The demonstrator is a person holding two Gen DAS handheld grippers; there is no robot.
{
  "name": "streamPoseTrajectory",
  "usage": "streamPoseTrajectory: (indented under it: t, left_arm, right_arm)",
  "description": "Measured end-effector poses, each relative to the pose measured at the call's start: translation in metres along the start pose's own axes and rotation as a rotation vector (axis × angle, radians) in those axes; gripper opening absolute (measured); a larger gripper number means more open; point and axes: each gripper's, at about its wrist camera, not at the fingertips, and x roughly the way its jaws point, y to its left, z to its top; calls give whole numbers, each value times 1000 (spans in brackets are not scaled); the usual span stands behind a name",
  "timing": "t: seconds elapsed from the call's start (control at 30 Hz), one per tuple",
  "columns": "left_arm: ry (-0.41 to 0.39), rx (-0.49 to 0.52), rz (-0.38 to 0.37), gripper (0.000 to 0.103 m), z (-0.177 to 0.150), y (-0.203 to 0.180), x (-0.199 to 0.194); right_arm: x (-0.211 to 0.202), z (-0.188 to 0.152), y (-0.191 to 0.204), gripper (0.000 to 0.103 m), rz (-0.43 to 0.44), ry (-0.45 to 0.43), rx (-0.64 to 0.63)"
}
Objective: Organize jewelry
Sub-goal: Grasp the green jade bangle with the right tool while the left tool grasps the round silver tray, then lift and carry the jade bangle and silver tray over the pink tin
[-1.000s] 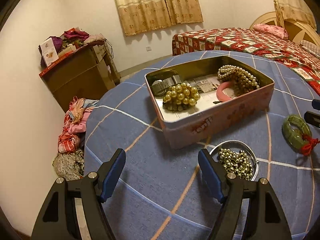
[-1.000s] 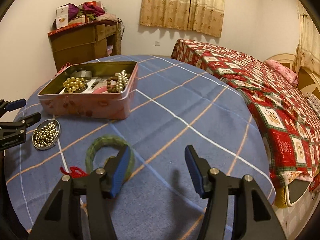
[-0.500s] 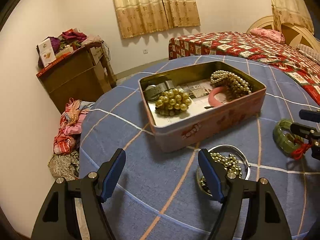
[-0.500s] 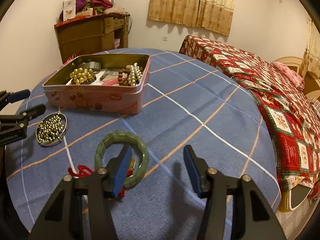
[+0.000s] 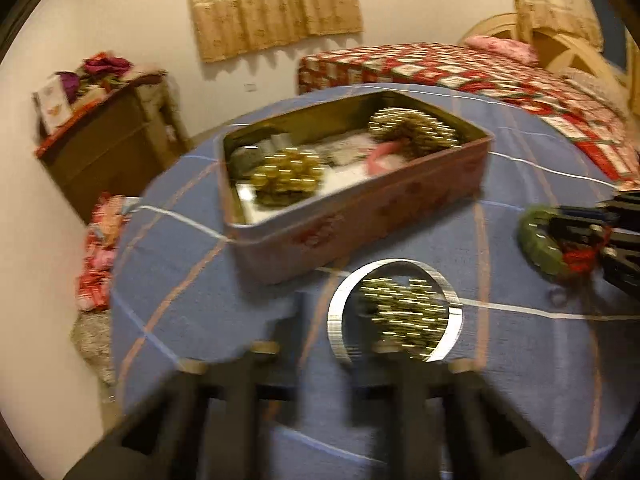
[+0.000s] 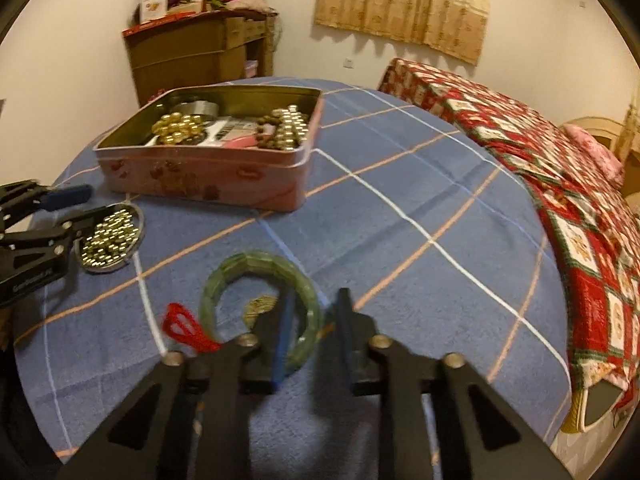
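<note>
On the blue plaid tabletop, a green jade bangle with red tassel lies with its rim between the right tool fingers, narrowly apart. The left tool straddles the round silver dish of gold beads; its grip is unclear. The pink tin stands behind.

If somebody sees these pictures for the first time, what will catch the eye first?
Probably the pink tin in the middle of the blue checked table, full of gold beads. Next, the green bangle in front, with the right gripper astride its rim, and the small round dish of beads beside the left gripper.
</note>
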Motion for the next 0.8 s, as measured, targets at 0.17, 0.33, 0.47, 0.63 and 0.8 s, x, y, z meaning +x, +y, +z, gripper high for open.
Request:
streamPoseTrajectory:
  t: [0.17,0.33,0.47,0.63,0.8]
  left_arm:
    - [-19,-1,-28,2,-1,-4,-11]
    - [-89,-33,-28,2,8,3,-39]
    - [-137,-42,-20,2,15,8,-57]
    - [-183,-47,18,2,21,13,-68]
    - [-203,-65,35,2,22,22,-75]
  right_arm:
    - [-6,-2,3,8,5,-28,-11]
    - [-14,1,6,8,23,-66,4]
    - [-26,7,8,8,19,-107,0]
    - [-38,14,5,8,12,-143,11]
    - [-49,18,3,8,0,-176,21]
